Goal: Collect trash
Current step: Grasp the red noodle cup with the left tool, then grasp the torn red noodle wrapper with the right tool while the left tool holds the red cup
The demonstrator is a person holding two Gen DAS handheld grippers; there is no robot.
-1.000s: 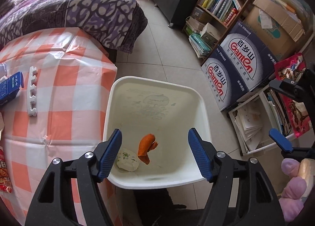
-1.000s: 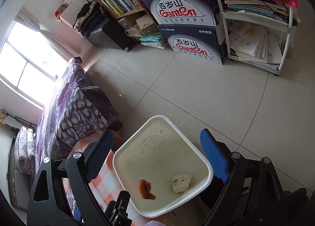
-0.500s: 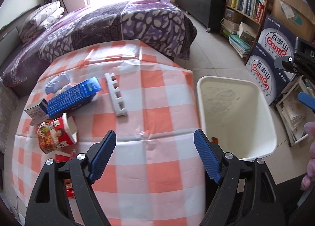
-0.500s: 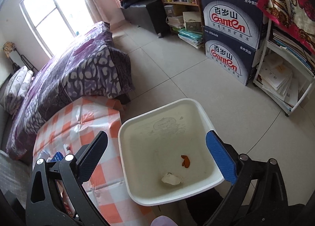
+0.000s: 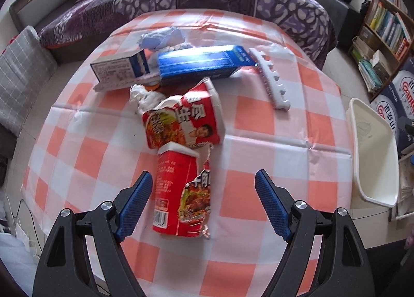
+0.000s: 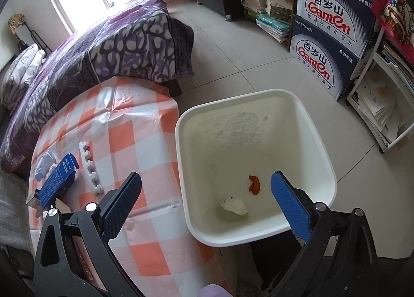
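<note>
In the left wrist view the left gripper (image 5: 203, 205) hangs over the checked tablecloth (image 5: 245, 121) with its jaws spread wide and holding nothing, and the torn red noodle carton (image 5: 182, 191) lies between them, close by the left pad. The carton's long axis runs away from the camera, roughly in line with the fingers: its white rim points toward the far side of the table and its barcode end toward the gripper. To take it well, I judge the jaws should come straight down astride the carton's middle and close across its short width, clear of the ragged torn flap on its right side. Beyond it lie a crushed red noodle cup (image 5: 185, 120), a blue box (image 5: 201, 64), a smaller carton (image 5: 120, 67), crumpled tissue (image 5: 145, 96) and a white toothed foam strip (image 5: 270, 80). In the right wrist view the right gripper (image 6: 207, 202) is likewise released and empty, poised above the white bin (image 6: 318, 142) that stands on the floor just beside the table; an orange scrap (image 6: 254, 184) and a pale wad (image 6: 234, 207) lie at its bottom.
</note>
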